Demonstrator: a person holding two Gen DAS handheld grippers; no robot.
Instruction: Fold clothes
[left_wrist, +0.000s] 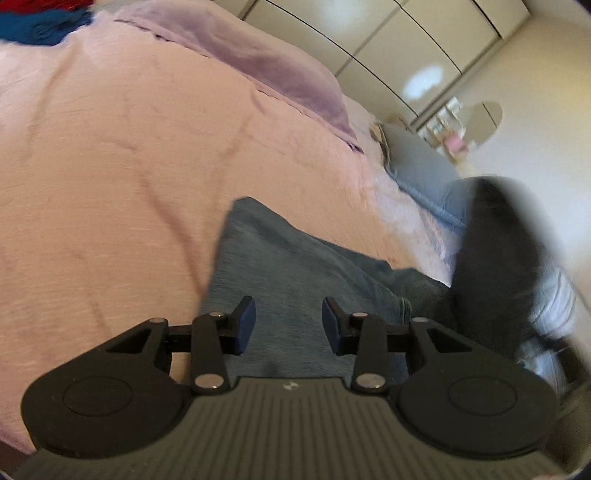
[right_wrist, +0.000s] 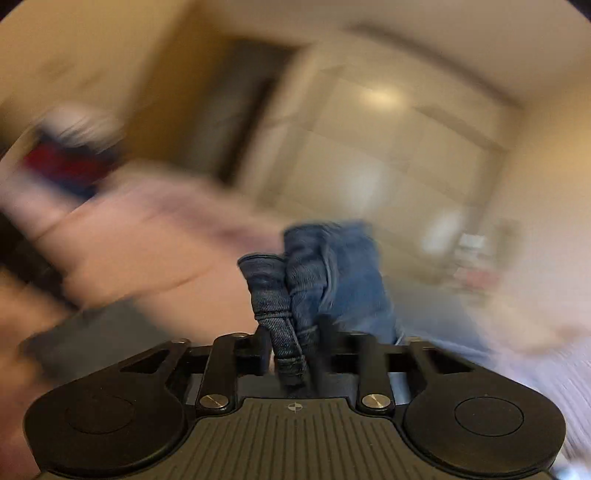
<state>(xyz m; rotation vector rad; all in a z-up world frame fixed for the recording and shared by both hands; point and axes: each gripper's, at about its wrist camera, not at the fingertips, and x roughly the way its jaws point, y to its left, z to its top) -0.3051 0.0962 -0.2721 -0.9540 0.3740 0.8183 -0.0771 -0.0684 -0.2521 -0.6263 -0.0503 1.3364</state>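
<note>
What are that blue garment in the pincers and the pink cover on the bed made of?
The blue garment looks like denim: twill weave, thick stitched hem, matte. The right gripper clamps it. The pink cover seems a soft woven fabric, perhaps cotton: fine slubby lines and gentle creases, though blur leaves that open.

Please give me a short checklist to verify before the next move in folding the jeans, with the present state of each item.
1. Right gripper shut on the jeans: ok, bunched denim is pinched between its fingers.
2. Left gripper ready to grasp: ok, it is open above the jeans.
3. Left gripper holds fabric: not ok, nothing is between its fingers.
4. Jeans lie flat on the bed: not ok, one end is lifted and bunched.
5. Right wrist view is sharp: not ok, strongly blurred.
6. Firmness of the right grip: cannot tell.
</note>
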